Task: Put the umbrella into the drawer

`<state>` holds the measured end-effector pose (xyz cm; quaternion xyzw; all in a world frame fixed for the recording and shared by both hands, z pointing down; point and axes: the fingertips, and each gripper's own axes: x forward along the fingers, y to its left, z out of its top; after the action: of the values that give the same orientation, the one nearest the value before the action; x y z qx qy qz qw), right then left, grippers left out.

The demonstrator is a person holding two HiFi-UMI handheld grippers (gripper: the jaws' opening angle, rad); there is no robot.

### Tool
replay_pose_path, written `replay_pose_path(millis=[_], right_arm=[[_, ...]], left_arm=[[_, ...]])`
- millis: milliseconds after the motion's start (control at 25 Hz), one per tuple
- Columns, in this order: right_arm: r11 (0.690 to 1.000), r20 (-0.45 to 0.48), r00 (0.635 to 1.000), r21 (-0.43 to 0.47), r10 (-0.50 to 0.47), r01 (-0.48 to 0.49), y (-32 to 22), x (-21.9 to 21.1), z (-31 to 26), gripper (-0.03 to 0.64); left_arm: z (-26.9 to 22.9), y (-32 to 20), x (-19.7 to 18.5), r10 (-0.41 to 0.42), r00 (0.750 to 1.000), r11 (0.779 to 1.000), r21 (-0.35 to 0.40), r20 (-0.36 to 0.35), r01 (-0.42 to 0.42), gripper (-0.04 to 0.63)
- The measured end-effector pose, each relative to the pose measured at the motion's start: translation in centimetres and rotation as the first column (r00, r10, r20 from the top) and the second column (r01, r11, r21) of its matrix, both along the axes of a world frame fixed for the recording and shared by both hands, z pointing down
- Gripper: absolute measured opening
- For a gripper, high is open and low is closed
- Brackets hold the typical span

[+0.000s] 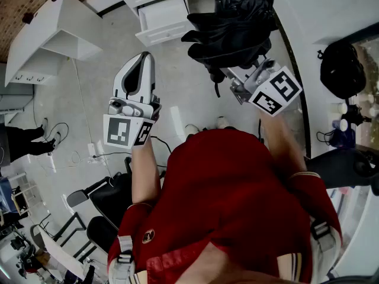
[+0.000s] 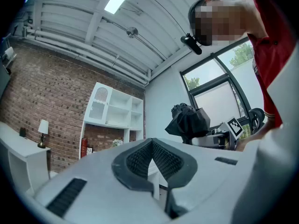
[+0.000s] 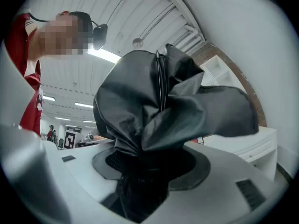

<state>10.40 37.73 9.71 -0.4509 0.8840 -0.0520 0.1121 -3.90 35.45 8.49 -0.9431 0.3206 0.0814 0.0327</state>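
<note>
Head view, read left to right. At about 10 o'clock from the person, the left hand-held gripper (image 1: 141,64) is held out over the floor, roughly level. Its own view shows the pads pressed together at the tips with nothing between them, so it is probably kept free to steady the drawer or guide the load.

At 12 o'clock stands the white drawer (image 1: 164,33), pulled out with its inside bare. It looks ready to receive the object, and no opening step appears to be needed.

At 1 o'clock is the black umbrella (image 1: 231,22), folded but loosely bunched and carried in the air, to the right of the drawer and not yet over it.

The right hand-held gripper (image 1: 234,73) pinches the umbrella's lower bundle, and the fabric billows past the jaws. Gripping the gathered part likely keeps the loose folds from spreading as the umbrella travels.
</note>
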Motion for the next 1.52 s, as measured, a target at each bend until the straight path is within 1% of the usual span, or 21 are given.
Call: replay_pose_path(millis=[200, 320, 480, 760, 840, 960, 1080, 1280, 1520], right_arm=[[1.0, -0.005, 1.0, 0.009, -0.002, 0.002, -0.3, 0.0, 0.0, 0.233], [1.0, 0.011, 1.0, 0.008, -0.012, 0.012, -0.3, 0.0, 0.2, 0.235], [1.0, 0.019, 1.0, 0.005, 0.012, -0.012, -0.4, 0.2, 0.6, 0.236], [0.998, 0.026, 0.998, -0.006, 0.06, -0.06, -0.3, 0.4, 0.9, 0.236], [0.997, 0.03, 0.997, -0.018, 0.073, -0.073, -1.3, -0.6, 1.4, 0.236], [0.996, 0.041, 0.996, -0.037, 0.08, -0.078, -3.2, -3.4, 2.6, 0.236], [0.996, 0.04, 0.996, -0.045, 0.075, -0.074, -4.0, -5.4, 3.3, 0.236], [0.997, 0.008, 0.998, -0.05, 0.062, -0.061, -5.5, -7.1, 3.5, 0.236], [0.996, 0.01, 0.997, -0.058, 0.074, -0.073, -9.1, -6.1, 4.6, 0.236]], left_arm=[[0.2, -0.3, 0.0, 0.003, 1.0, 1.0, 0.006, -0.004, -0.003, 0.006], [0.5, -0.6, -0.1, 0.004, 1.0, 1.0, 0.004, -0.004, -0.004, 0.006], [0.6, -0.9, -0.9, -0.001, 1.0, 1.0, 0.01, -0.005, 0.001, 0.006], [0.4, -1.1, -3.4, -0.025, 1.0, 1.0, 0.016, -0.006, 0.025, 0.006], [0.8, -2.0, -5.2, -0.032, 0.999, 0.999, 0.011, -0.005, 0.032, 0.006], [1.9, -3.8, -8.6, -0.045, 0.999, 0.999, -0.001, -0.008, 0.045, 0.006], [2.6, -4.7, -10.8, -0.056, 0.998, 0.998, -0.008, -0.018, 0.056, 0.006], [3.0, -6.3, -12.1, -0.058, 0.998, 0.998, -0.015, -0.022, 0.058, 0.006], [3.7, -9.8, -11.7, -0.063, 0.998, 0.998, -0.023, -0.002, 0.063, 0.006]])
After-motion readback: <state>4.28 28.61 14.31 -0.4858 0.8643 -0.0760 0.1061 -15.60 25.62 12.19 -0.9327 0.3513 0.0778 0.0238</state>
